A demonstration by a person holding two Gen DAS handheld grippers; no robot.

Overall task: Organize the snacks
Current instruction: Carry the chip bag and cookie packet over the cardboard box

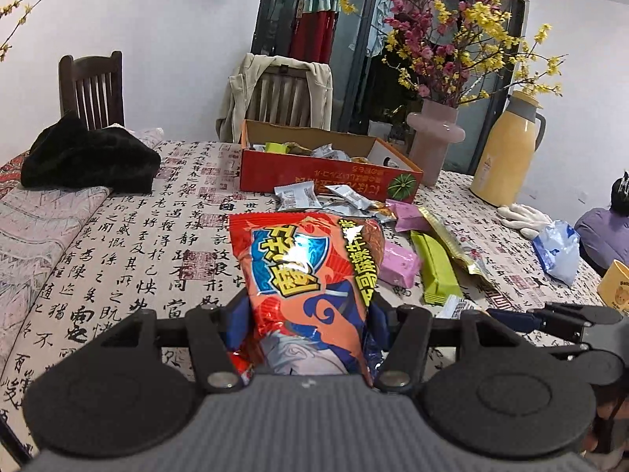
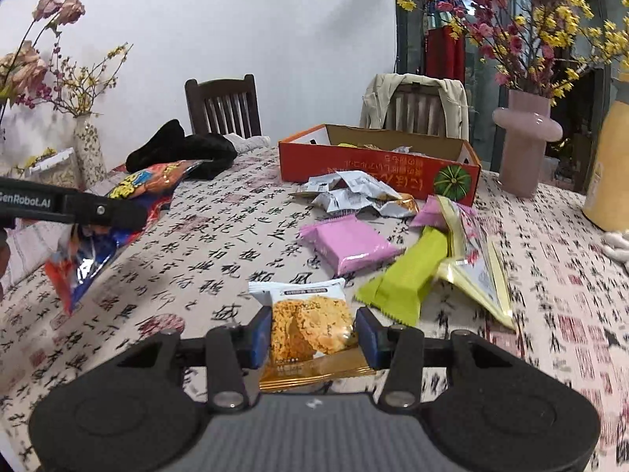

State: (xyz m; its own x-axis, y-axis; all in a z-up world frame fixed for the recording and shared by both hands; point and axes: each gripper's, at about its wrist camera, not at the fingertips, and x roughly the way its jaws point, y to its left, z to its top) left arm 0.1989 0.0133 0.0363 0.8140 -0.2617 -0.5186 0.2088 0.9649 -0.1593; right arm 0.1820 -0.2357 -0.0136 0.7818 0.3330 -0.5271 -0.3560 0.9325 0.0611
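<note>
Left gripper (image 1: pixel 308 314) pitched downward over the calligraphy tablecloth (image 1: pixel 129 244); blue pads clamped on the lower end of a red chip bag (image 1: pixel 310 267), which juts forward clear of the cloth; right gripper (image 2: pixel 314 334) likewise angled down, pads pinching a small white-and-gold pastry packet (image 2: pixel 310 322) by its sides; both point toward the orange cardboard box (image 2: pixel 354 165); pink packet (image 2: pixel 348 247) and green bar (image 2: pixel 409 279) lie loose on the cloth between.
</note>
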